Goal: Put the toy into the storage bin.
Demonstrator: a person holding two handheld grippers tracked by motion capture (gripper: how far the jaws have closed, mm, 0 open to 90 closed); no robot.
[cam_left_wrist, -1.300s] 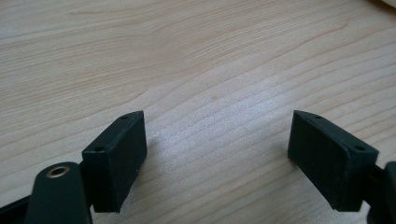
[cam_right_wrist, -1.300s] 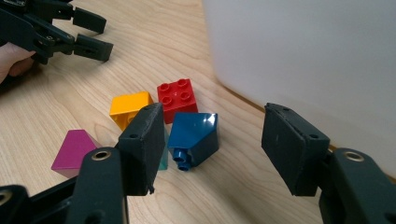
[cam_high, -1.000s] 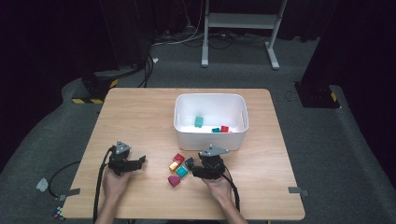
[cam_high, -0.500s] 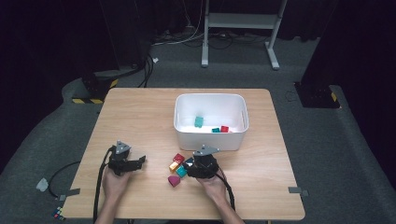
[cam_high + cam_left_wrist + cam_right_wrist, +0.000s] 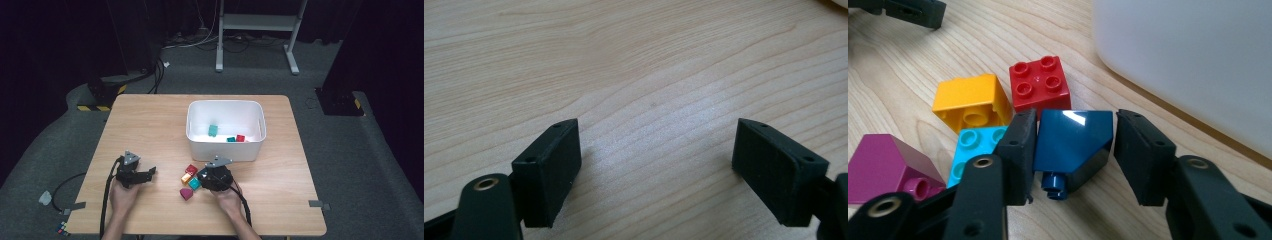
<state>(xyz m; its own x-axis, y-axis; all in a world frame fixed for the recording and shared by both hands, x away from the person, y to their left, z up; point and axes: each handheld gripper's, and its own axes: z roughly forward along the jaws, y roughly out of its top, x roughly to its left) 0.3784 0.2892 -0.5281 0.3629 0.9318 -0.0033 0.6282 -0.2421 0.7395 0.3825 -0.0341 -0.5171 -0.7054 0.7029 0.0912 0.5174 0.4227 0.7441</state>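
My right gripper (image 5: 1075, 150) has its jaws on either side of a dark blue sloped brick (image 5: 1073, 140) lying on the table. The jaws have just been closing; the left pad touches the brick and a sliver of gap remains at the right pad. Beside it lie a red brick (image 5: 1040, 85), a yellow brick (image 5: 970, 100), a cyan brick (image 5: 973, 150) and a magenta brick (image 5: 883, 165). In the high view the right gripper (image 5: 199, 178) sits at this cluster. My left gripper (image 5: 656, 165) rests open over bare wood, at the table's left (image 5: 150, 172).
A white bin (image 5: 224, 103) stands behind the cluster, holding a teal brick (image 5: 213, 130), a red brick (image 5: 240, 138) and another teal piece. Its wall (image 5: 1198, 65) rises close on the right of the right gripper view. Cables trail off the front edge.
The right gripper has slid left into the brick cluster and its jaws have narrowed around the dark blue brick. The left gripper has stayed put.
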